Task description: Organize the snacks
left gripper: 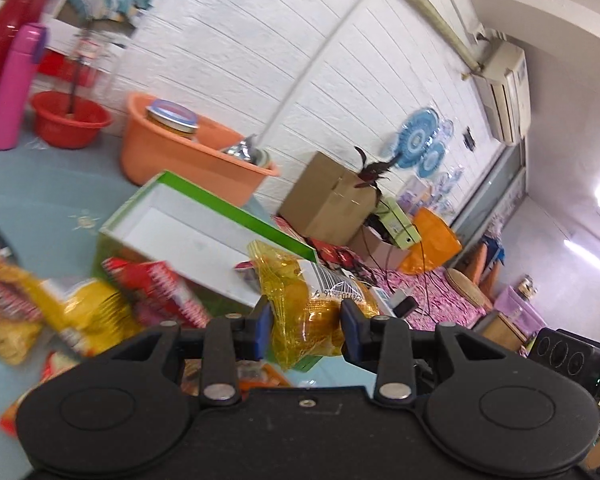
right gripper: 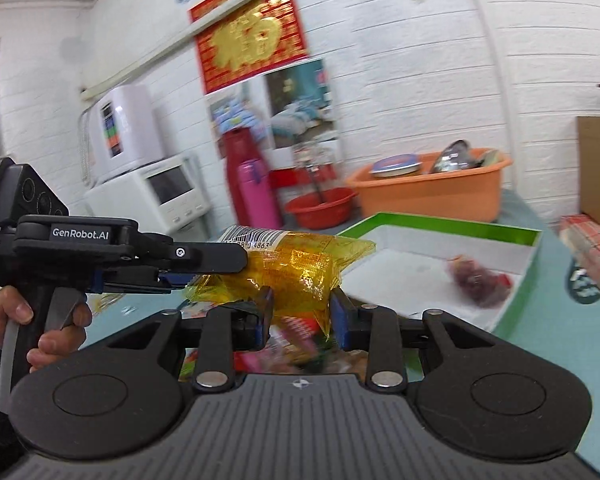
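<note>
**Yellow snack bag held by both hand-held grippers**

The snack bag (right gripper: 288, 268) is a translucent amber-yellow wrapper, crinkled, with a white barcode panel at one end and round yellow pieces showing through. It hangs in the air in front of the green box (right gripper: 460, 236), near its front rim. The left hand-held gripper (right gripper: 188, 276) is clamped on one end; the right hand-held gripper (right gripper: 300, 314) pinches the other. The box's white floor carries one dark red packet (right gripper: 480, 280).
</note>
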`<state>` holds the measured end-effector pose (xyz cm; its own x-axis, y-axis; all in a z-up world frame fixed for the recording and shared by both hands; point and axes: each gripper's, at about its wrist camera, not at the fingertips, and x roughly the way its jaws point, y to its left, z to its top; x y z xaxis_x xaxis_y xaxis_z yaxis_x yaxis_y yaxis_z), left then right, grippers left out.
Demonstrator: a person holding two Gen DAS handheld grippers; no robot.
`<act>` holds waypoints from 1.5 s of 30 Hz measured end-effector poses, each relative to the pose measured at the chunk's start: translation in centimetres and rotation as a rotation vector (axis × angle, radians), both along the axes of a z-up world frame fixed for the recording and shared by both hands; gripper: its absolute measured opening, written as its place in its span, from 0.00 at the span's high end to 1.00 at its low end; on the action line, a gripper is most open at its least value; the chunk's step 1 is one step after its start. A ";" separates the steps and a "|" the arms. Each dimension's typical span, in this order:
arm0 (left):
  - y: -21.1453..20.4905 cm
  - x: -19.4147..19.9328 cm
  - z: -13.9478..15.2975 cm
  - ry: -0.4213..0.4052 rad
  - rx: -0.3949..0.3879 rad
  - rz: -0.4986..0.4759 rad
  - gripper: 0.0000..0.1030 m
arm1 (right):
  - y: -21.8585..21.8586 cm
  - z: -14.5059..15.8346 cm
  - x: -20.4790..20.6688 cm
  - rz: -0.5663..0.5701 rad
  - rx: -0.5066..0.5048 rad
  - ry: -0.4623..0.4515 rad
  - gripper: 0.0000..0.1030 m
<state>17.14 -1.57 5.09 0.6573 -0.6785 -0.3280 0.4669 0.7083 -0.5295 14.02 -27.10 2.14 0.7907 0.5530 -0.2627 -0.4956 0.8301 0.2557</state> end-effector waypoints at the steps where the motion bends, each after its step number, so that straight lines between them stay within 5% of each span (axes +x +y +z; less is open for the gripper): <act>1: -0.8 0.8 -0.1 0.006 0.000 -0.016 0.74 | -0.7 -0.1 0.5 -0.023 0.006 0.004 0.47; 18: -7.2 11.8 -4.0 0.124 0.022 -0.094 0.71 | -5.4 -3.3 7.2 -0.190 -0.016 0.085 0.48; 19: -7.4 12.1 -4.2 0.127 0.040 -0.087 0.55 | -5.3 -3.5 7.4 -0.190 -0.027 0.075 0.46; 20: -7.6 12.2 -4.4 0.128 0.059 -0.070 0.15 | -5.1 -3.7 7.5 -0.196 -0.045 0.065 0.44; 21: -7.6 12.0 -4.5 0.128 0.082 -0.045 0.00 | -5.0 -3.8 7.6 -0.210 -0.062 0.056 0.30; 23: -7.2 11.0 -4.3 0.102 0.102 0.008 0.00 | -4.9 -3.9 7.1 -0.250 -0.105 0.033 0.04; 24: -6.9 10.4 -4.0 0.082 0.094 0.002 0.00 | -5.0 -4.0 6.5 -0.256 -0.111 0.013 0.00; 30: -4.4 6.4 -1.3 0.068 0.048 -0.002 0.00 | -4.7 -2.2 3.2 -0.206 -0.054 -0.020 0.00; 35: -2.0 1.5 0.4 0.027 0.078 0.091 0.00 | -3.6 -0.8 -0.1 -0.158 -0.024 -0.065 0.00; 45: 2.6 -5.6 -2.9 0.090 0.056 0.192 0.00 | -1.0 -2.7 -4.1 -0.047 -0.022 0.017 0.00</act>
<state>11.50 1.07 2.21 0.7391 -0.5226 -0.4249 0.2734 0.8093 -0.5198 9.90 -28.05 -0.56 0.8110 0.5095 -0.2876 -0.4519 0.8577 0.2451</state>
